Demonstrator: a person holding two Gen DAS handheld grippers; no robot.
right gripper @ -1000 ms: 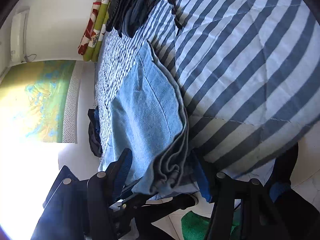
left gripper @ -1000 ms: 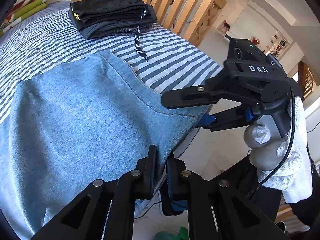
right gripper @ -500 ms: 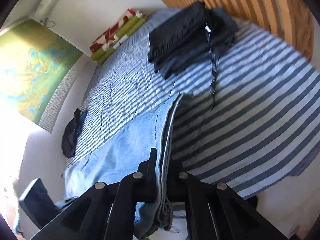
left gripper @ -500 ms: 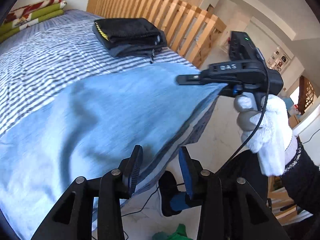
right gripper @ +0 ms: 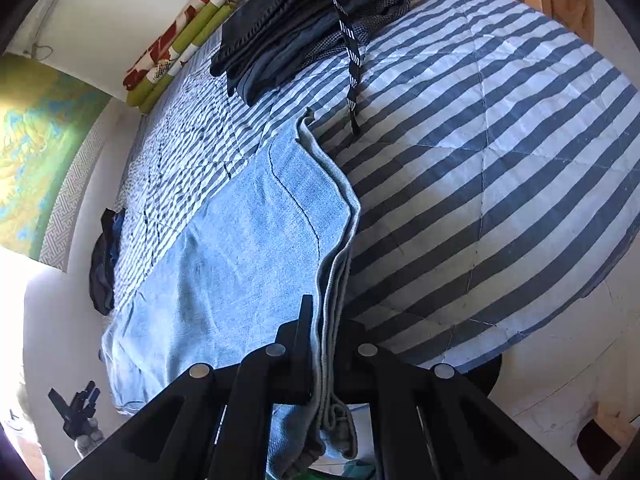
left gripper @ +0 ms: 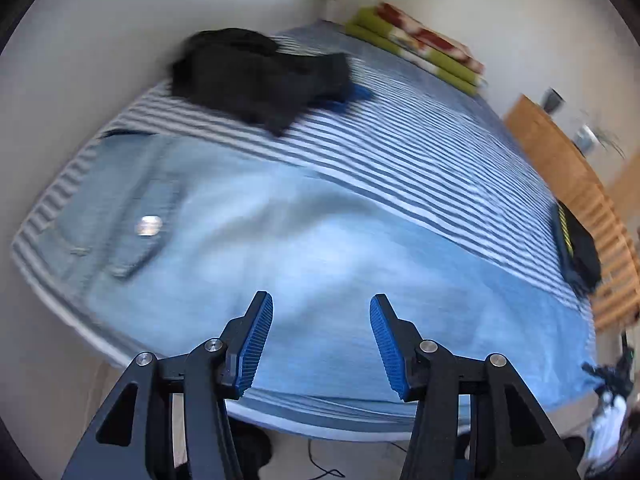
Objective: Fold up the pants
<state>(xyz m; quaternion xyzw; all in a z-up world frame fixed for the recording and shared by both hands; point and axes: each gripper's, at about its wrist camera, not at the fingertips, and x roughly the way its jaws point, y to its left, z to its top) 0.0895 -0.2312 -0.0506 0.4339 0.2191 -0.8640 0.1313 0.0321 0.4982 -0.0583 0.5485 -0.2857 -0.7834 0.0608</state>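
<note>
Two grippers are in use over a striped bed (right gripper: 500,128). The left gripper (left gripper: 321,340) now has its blue-padded fingers (left gripper: 256,340) spread wide with nothing between them; 1.0 s and 0.5 s ago they were closed around the hem edge of the jeans. Its camera view has also swung: earlier it looked toward the wooden slatted rail and the right gripper, now it looks along the bed toward the waist end, with motion blur across the frame.

The jeans (left gripper: 320,248) lie flat along the near edge of the bed, light blue denim, with a back pocket and a bright metal rivet (left gripper: 149,225) at the left of the left wrist view. In the right wrist view the jeans (right gripper: 248,240) run away from the camera, their layered edges stacked.

The right gripper (right gripper: 326,344) is clamped on the layered hem of the jeans, as it was 0.5 s ago; 1.0 s ago its fingers were apart on either side of the cloth.

A folded stack of dark garments (right gripper: 304,20) with a patterned drawstring (right gripper: 348,52) sits beyond the jeans. A loose dark garment (left gripper: 256,76) lies at the far corner of the bed. Rolled green-and-red bedding (right gripper: 172,44) lies against the wall.
</note>
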